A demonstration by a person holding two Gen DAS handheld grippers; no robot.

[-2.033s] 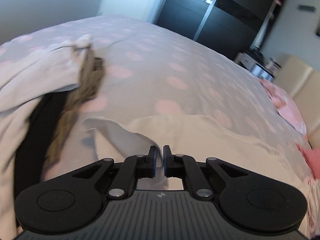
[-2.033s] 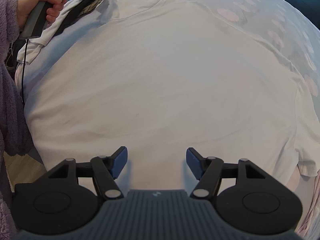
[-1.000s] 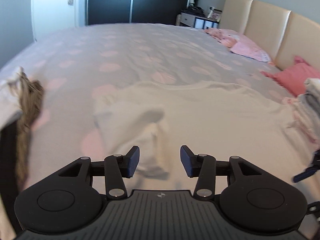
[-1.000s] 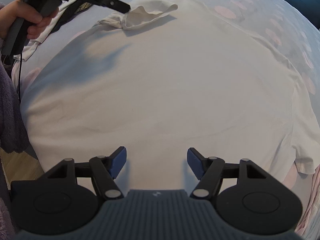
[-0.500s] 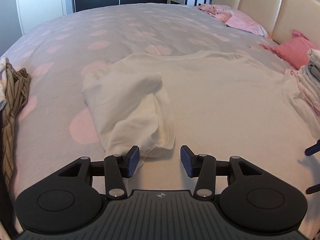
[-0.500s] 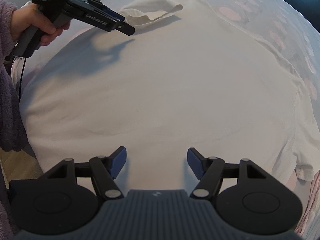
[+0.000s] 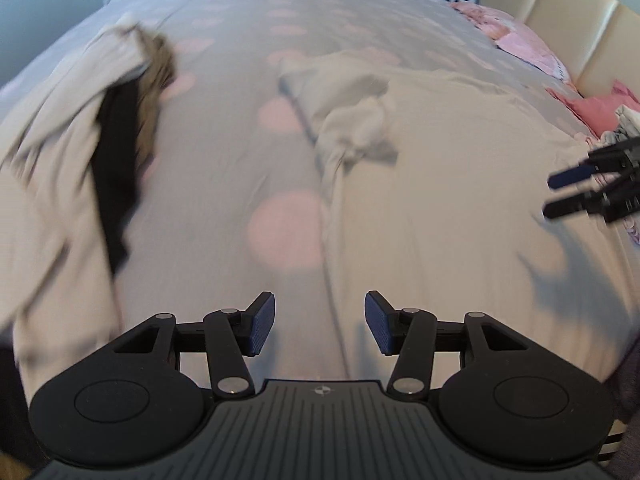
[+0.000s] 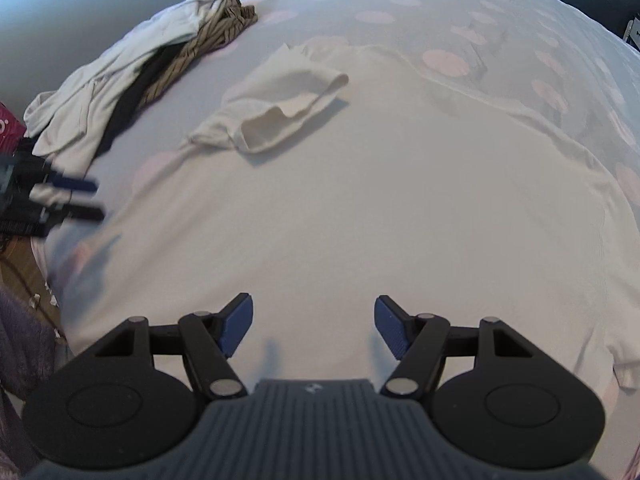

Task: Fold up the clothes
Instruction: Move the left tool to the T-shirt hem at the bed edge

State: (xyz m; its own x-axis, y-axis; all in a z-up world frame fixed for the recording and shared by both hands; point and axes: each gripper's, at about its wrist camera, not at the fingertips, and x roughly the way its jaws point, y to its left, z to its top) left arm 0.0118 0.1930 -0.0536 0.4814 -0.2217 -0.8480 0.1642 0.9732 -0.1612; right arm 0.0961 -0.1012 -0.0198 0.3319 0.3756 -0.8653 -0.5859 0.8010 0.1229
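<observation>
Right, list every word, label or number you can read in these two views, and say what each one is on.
No readable text in either view.
Left gripper: small round emblem on its body, no letters.
Right gripper: small mark on its body, too small to read.
Pink thing at the left edge: white marking, cut off, unreadable.

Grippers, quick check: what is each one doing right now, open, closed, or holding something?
Left gripper: open, nothing held; its jaws have just been opening, over the edge of the white T-shirt.
Right gripper: open, empty, above the T-shirt.

soft matt cloth t-shirt (image 8: 360, 200) on smooth cotton bedsheet (image 7: 240, 140); matt plastic gripper (image 8: 313, 322).
</observation>
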